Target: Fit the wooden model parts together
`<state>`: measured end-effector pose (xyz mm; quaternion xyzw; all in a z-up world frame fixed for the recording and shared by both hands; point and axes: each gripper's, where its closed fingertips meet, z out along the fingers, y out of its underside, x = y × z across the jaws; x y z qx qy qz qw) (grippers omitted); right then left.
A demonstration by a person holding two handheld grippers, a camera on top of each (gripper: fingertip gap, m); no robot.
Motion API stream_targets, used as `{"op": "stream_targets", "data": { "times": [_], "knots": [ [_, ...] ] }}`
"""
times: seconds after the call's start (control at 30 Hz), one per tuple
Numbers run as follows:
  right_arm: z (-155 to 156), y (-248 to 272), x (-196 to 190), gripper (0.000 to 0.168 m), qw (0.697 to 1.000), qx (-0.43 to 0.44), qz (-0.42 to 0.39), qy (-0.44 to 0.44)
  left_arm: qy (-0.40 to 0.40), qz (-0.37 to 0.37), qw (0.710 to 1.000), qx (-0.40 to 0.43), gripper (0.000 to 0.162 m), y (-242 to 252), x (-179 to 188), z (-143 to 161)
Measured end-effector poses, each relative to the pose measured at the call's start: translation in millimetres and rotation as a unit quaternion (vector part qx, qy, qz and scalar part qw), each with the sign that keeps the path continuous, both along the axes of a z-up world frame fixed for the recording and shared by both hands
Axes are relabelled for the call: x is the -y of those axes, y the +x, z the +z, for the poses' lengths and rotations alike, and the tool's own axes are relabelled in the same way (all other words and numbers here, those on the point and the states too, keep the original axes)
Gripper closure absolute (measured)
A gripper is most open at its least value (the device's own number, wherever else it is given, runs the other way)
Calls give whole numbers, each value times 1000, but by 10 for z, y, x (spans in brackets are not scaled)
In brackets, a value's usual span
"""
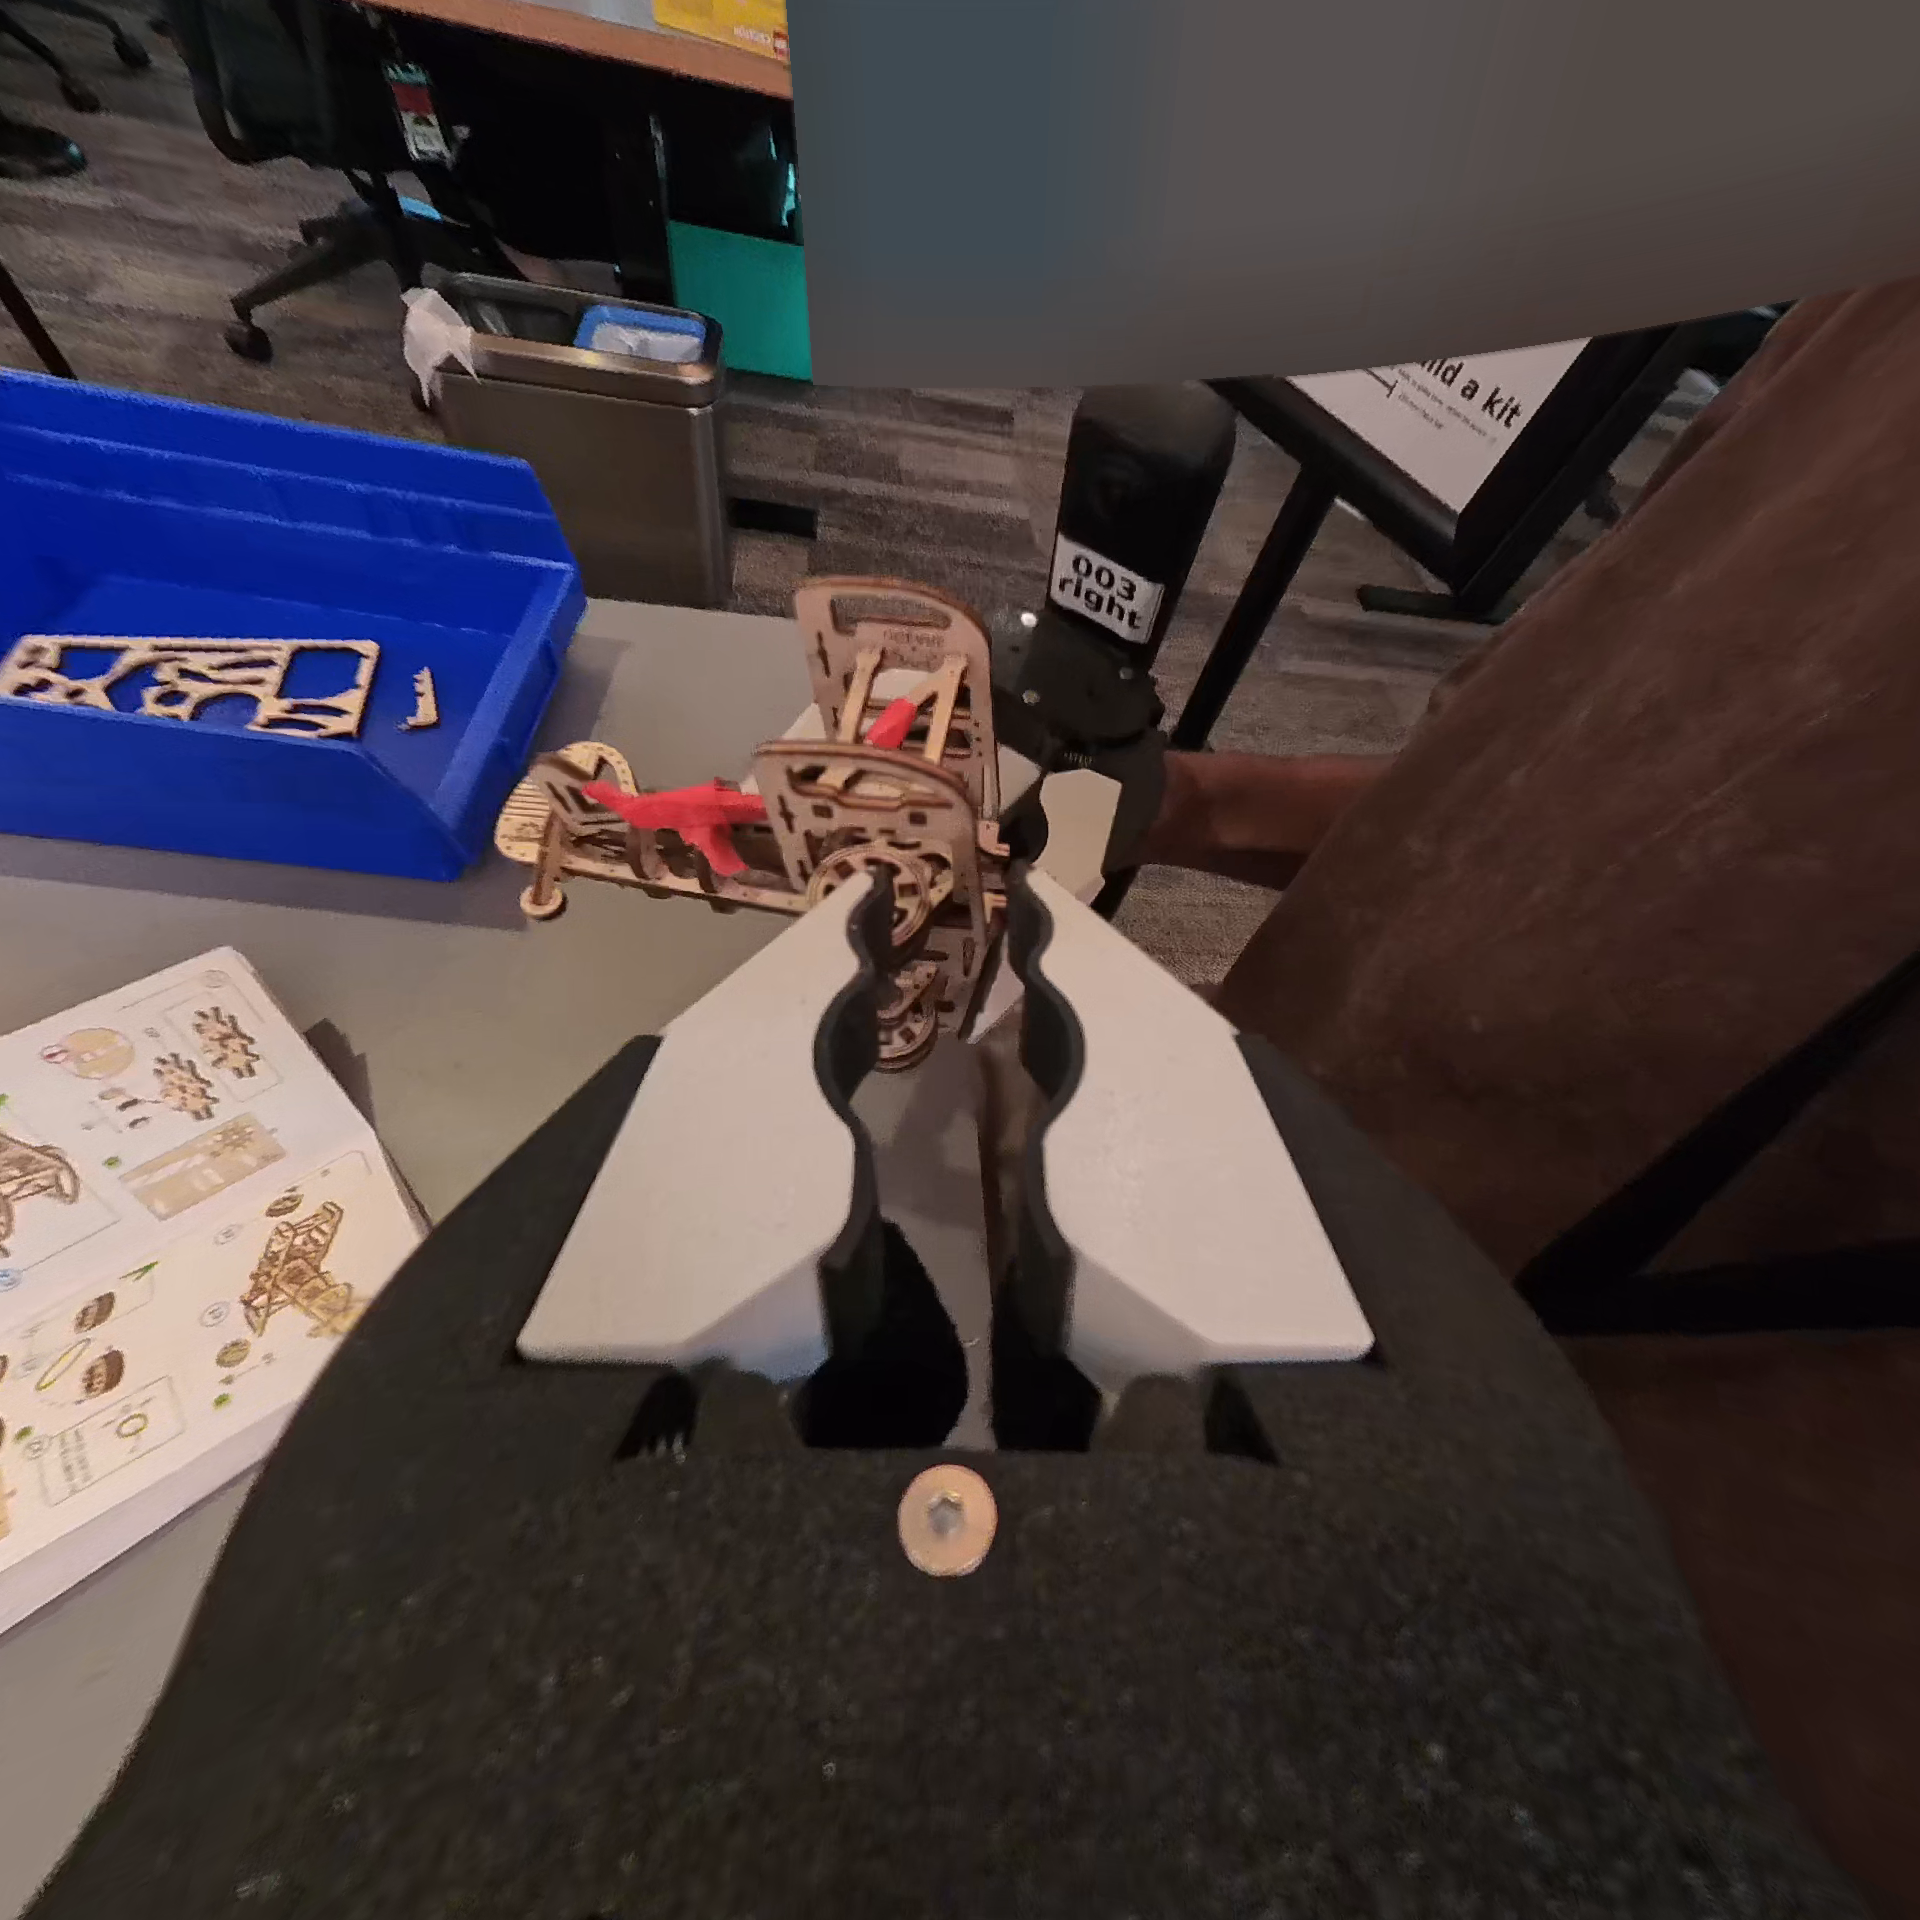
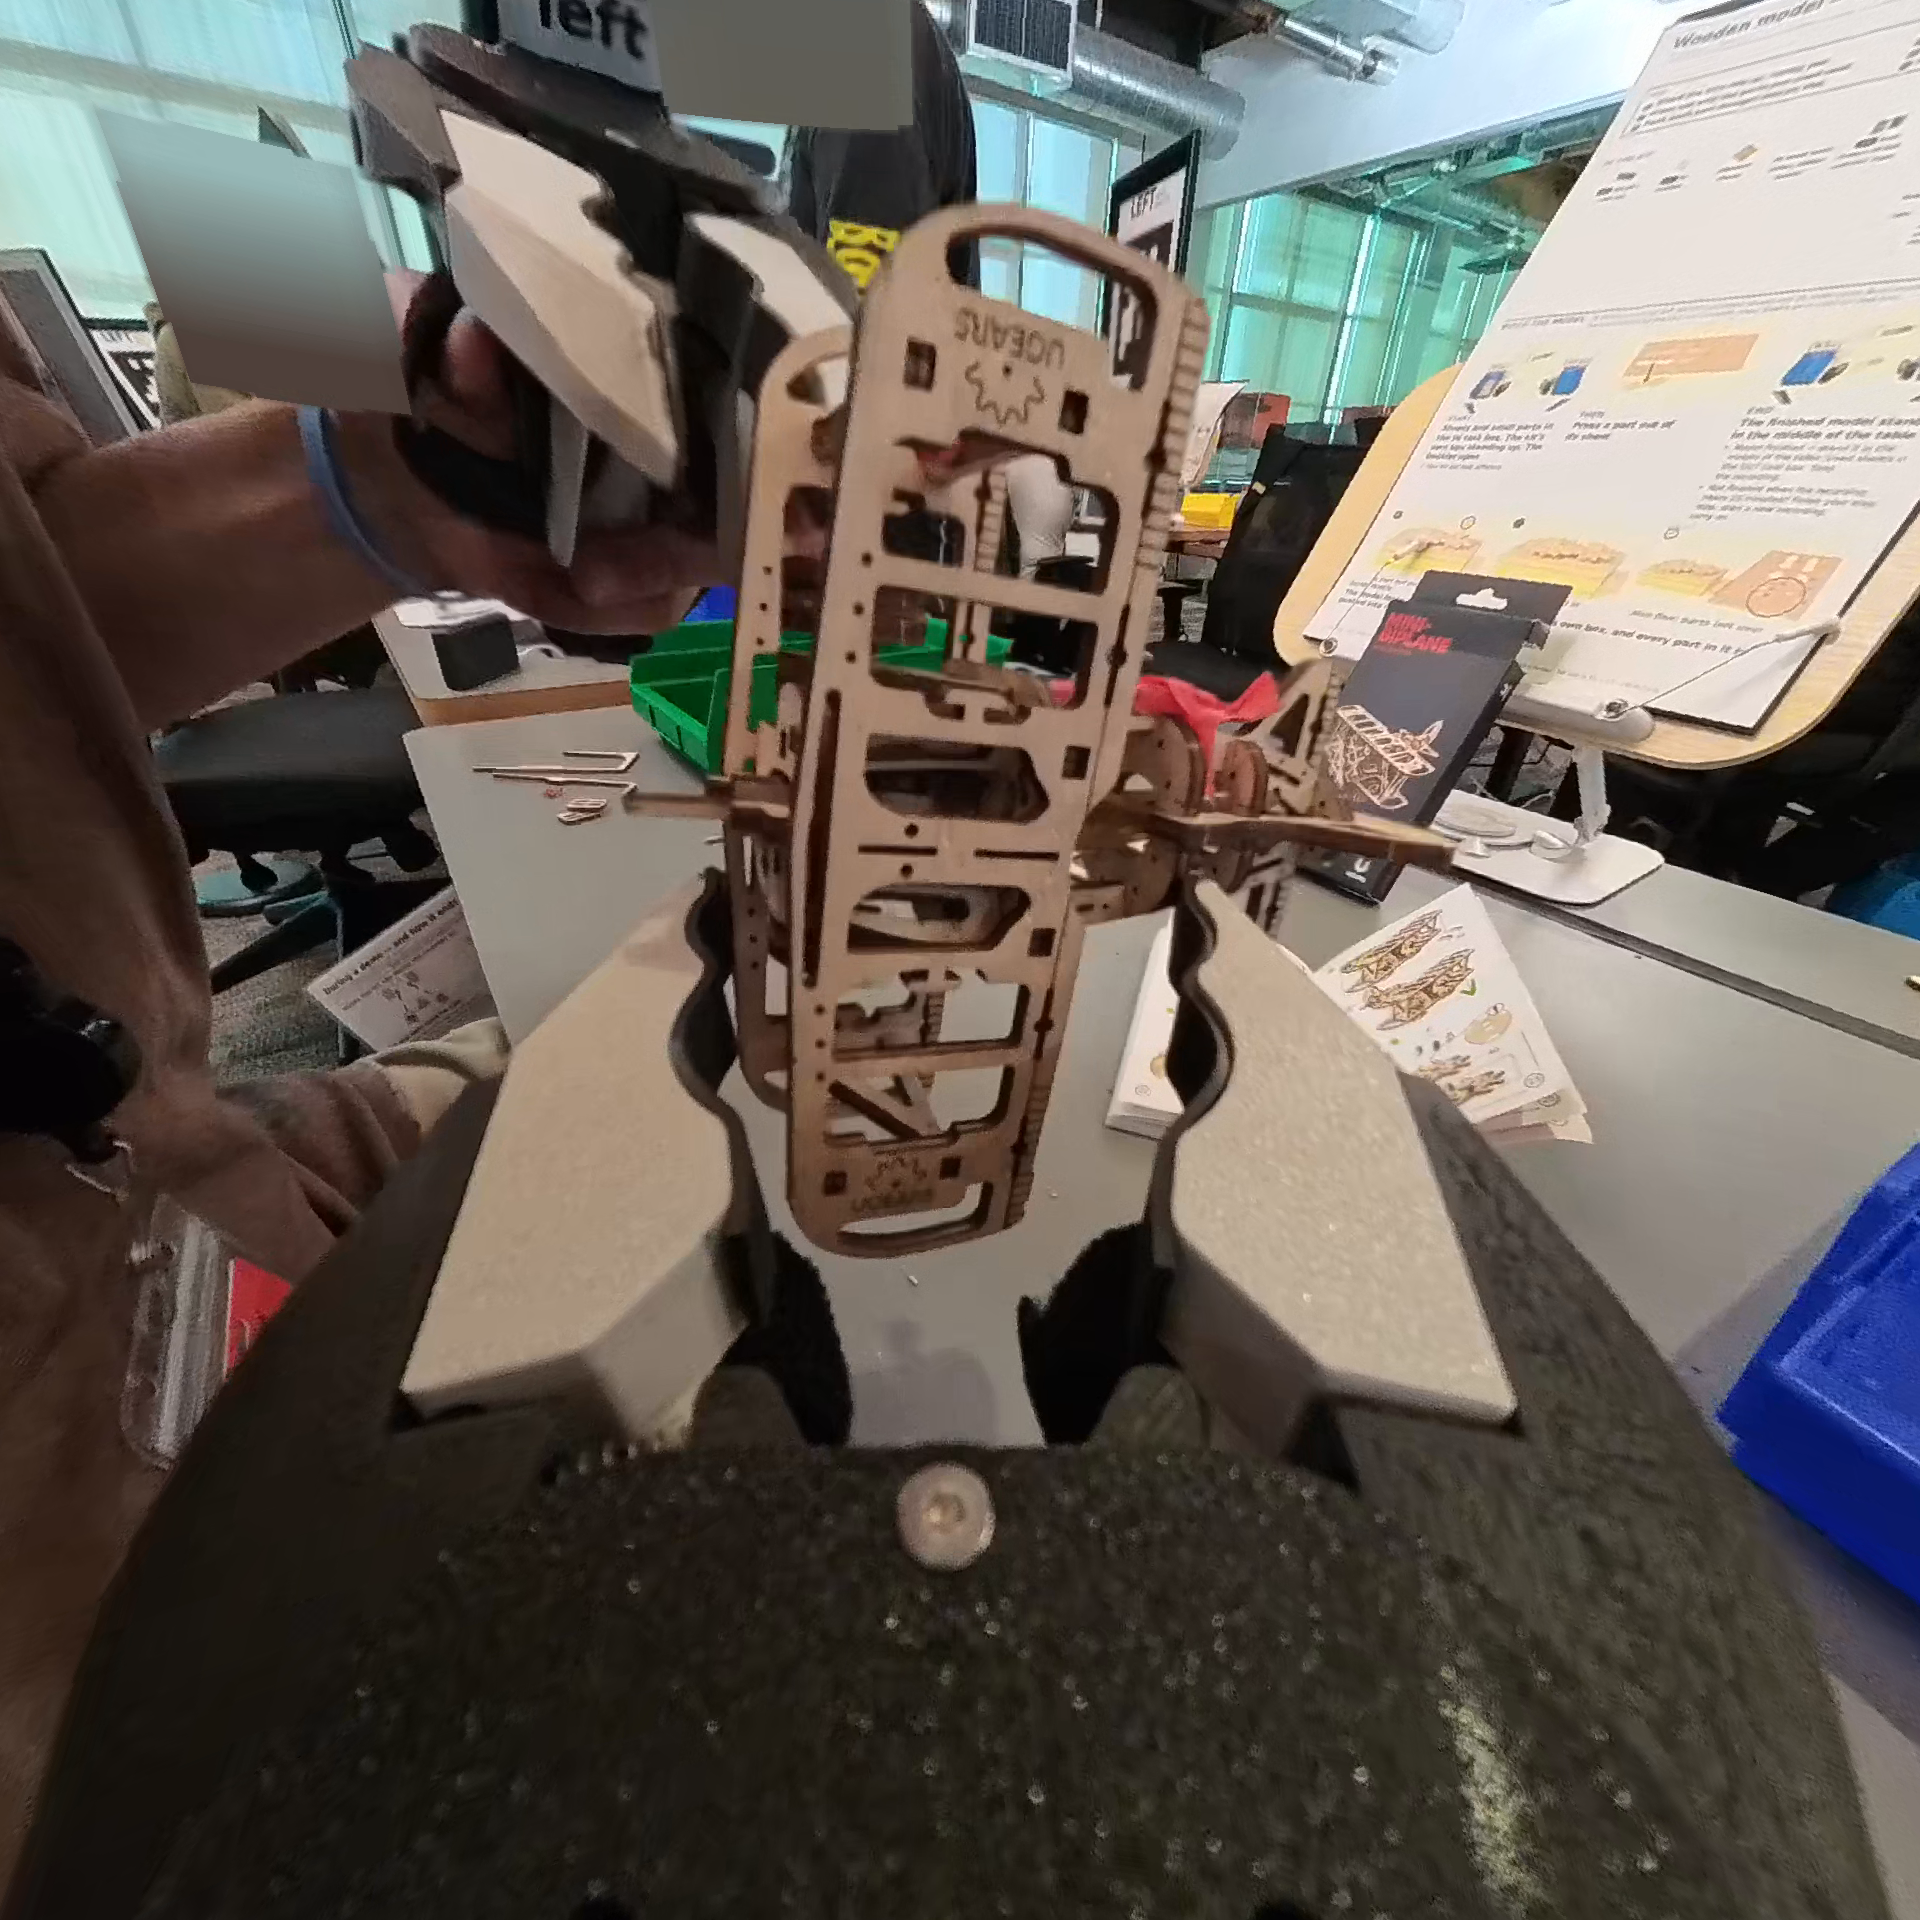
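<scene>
One grey table (image 1: 436,997) in an office room carries your work. One wooden biplane (image 1: 748,831) hangs above it, wheel pinched in your left gripper (image 1: 940,904). Your right gripper (image 2: 940,935), spread, flanks its wing. One blue bin (image 1: 260,727), one booklet (image 1: 156,1226); wings block the fuselage.

At eleven o'clock in the right wrist view, the left gripper (image 2: 717,312) blurs behind the wooden biplane (image 2: 966,727); we cannot tell its grip. The blue bin (image 2: 1839,1382) is cropped at four o'clock.
</scene>
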<state>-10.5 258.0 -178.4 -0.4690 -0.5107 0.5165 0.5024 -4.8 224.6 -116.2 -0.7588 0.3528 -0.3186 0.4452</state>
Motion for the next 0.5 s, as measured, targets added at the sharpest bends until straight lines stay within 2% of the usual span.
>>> {"op": "stream_targets", "data": {
  "times": [0.13, 0.27, 0.5],
  "knots": [
    [-2, -1, -4, 85, 1000, 1, 0, 2, 11, 11, 1000, 9, 142, -46, -10, 90],
    [11, 0, 1, 85, 1000, -1, 0, 2, 13, 31, 999, -18, 128, -80, -82, -39],
    [11, 0, 8, 85, 1000, -1, 1, 0, 6, 16, 1000, -15, 129, 3, -16, -62]
  ]
}}
